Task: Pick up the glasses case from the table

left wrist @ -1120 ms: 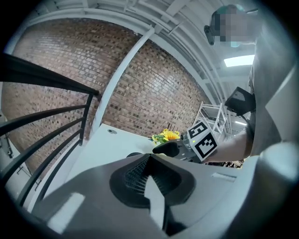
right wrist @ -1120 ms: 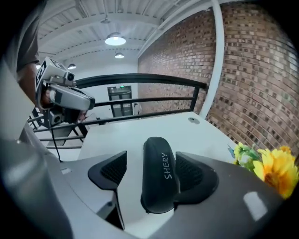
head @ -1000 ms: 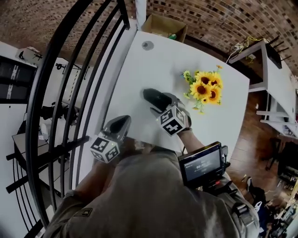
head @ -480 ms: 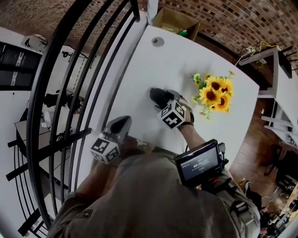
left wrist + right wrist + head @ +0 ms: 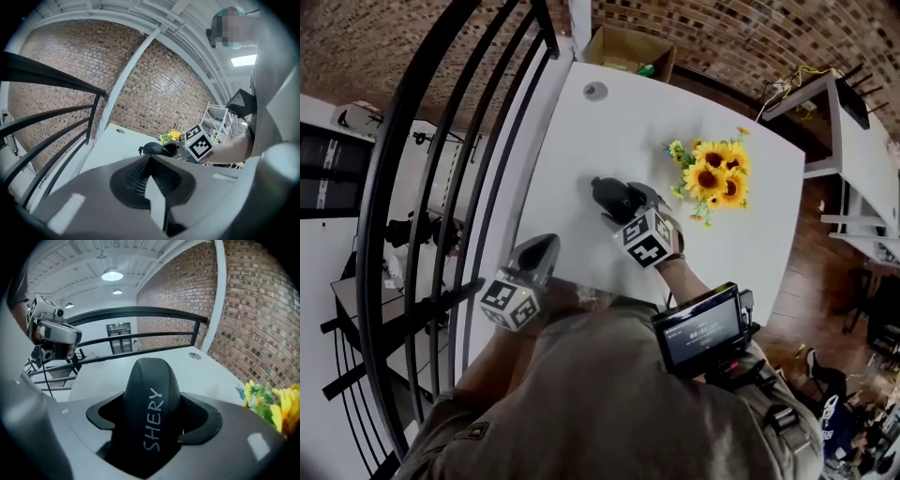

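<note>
**A:** Glasses case [image 5: 151, 404] first. It is black and looks hard-shelled, with white lettering along its back. The jaws of our right gripper [image 5: 625, 202] are pinching it across its width, near the middle of the white tabletop [image 5: 619, 122].

**B:** Have we got it off the surface?

**A:** We cannot tell. The head view puts it either on the tabletop or just above it.

**B:** How do we expect it to handle?

**A:** We judge it light and stiff, so a firm squeeze should not dent it. The shell looks smooth and rounded, so it might slide out if we tip it nose-down. Our hold is on the rear part, and the rounded front end juts past the jaws. For something this light, that should do.

**B:** And our left gripper [image 5: 149, 176]?

**A:** Its jaws are pressed together with nothing between them. It hangs by the near left corner, well apart from the case.

**B:** What room do we have?

**A:** The sunflowers [image 5: 712, 178] are near on the right, so we should not swing that way. The black railing [image 5: 459, 159] runs along the left edge. A cardboard box [image 5: 628, 47] sits beyond the far edge. Straight up looks open.
</note>
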Motion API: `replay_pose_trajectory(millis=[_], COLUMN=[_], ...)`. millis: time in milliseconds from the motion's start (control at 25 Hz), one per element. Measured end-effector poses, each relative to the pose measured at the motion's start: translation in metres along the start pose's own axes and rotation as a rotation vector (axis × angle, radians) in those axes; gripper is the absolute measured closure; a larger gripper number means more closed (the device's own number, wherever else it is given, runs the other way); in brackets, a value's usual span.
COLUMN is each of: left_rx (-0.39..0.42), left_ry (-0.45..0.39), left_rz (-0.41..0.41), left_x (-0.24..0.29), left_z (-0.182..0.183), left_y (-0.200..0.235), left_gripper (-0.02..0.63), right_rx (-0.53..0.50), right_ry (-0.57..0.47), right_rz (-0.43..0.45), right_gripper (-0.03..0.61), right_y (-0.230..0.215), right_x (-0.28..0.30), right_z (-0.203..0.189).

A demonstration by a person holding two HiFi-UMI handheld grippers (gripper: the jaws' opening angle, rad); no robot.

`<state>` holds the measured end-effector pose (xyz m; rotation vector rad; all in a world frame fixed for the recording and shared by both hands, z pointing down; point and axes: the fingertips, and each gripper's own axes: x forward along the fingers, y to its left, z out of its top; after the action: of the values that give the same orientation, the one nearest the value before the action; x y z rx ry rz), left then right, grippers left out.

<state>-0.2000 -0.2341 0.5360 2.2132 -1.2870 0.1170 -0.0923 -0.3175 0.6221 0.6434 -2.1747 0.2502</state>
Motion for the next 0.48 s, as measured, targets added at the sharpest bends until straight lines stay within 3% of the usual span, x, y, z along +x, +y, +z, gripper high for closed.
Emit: replay_pose_trajectory(millis=[480], left_rx=[0.077], left_ry=[-0.034], left_rz=[-0.217], left_x=[-0.003], left_z=[0.015], left_y=[-0.032], left_gripper=[0.617], right_rx=[0.205], right_ry=[-0.205], right_rz=[-0.251], right_gripper=[0.199], right_y=[0.01], right_x=[-0.102], right_z=[0.011])
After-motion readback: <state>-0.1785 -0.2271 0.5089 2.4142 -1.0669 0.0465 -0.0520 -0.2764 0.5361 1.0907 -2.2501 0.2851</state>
